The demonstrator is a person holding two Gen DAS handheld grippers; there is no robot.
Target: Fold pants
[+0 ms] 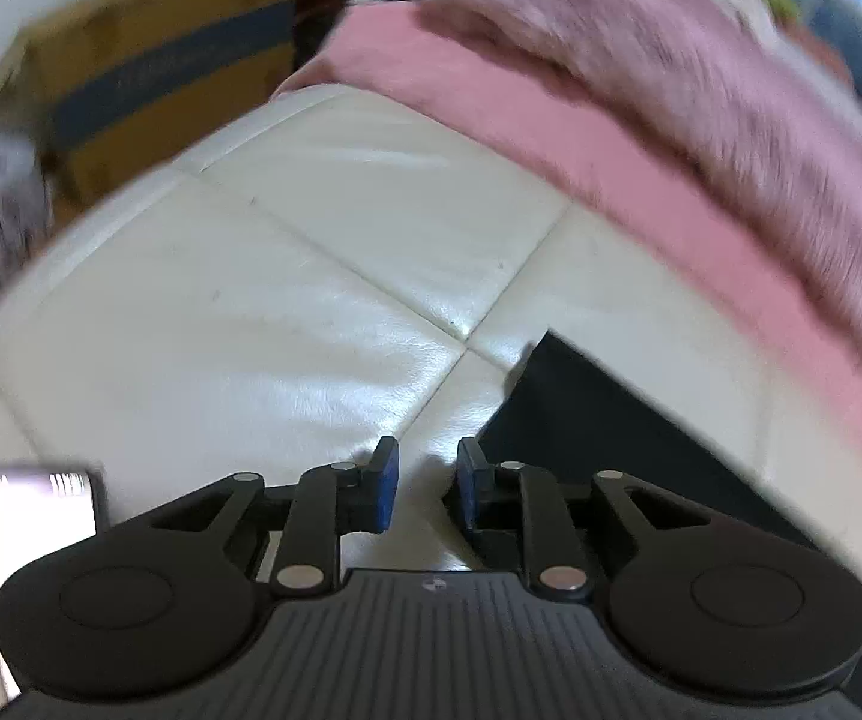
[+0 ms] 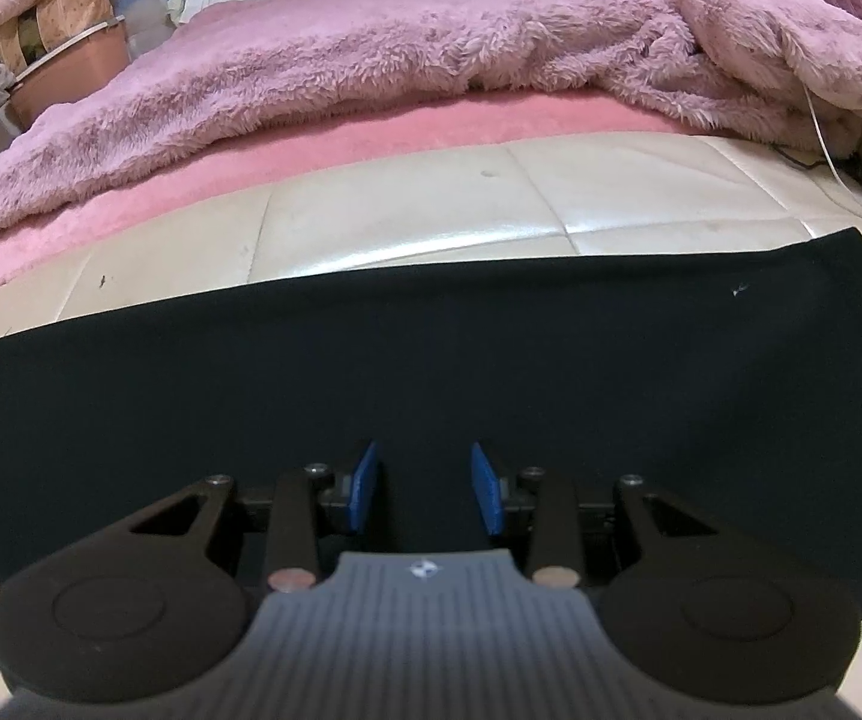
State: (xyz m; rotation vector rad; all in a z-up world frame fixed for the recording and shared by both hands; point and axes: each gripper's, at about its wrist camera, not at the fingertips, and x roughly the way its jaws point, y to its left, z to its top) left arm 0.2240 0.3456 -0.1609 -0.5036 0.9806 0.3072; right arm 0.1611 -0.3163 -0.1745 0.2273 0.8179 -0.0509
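Right hand-held gripper [image 2: 425, 489] is being held low over the black pants [image 2: 431, 360], blue pads spread, nothing pinched. Left hand-held gripper [image 1: 428, 489] is being held over bare cream leather cushion [image 1: 251, 312], pads parted, empty, a pants corner [image 1: 581, 408] lying just to its right. Pants are lying flat across the cushion. Beyond, a pink sheet [image 2: 371, 132] is being overlapped by a fluffy pink blanket [image 2: 431, 42]. A cardboard box [image 1: 149, 72] is sitting far left, blurred.

Pants on cushioned surface, blankets behind.
Pants [image 2: 431, 348] lie flat on quilted surface [image 2: 407, 210]; sheet [image 2: 371, 126] behind it, w/ fluffy blanket [image 2: 371, 48] atop. Cardboard box [image 1: 149, 78] far left.
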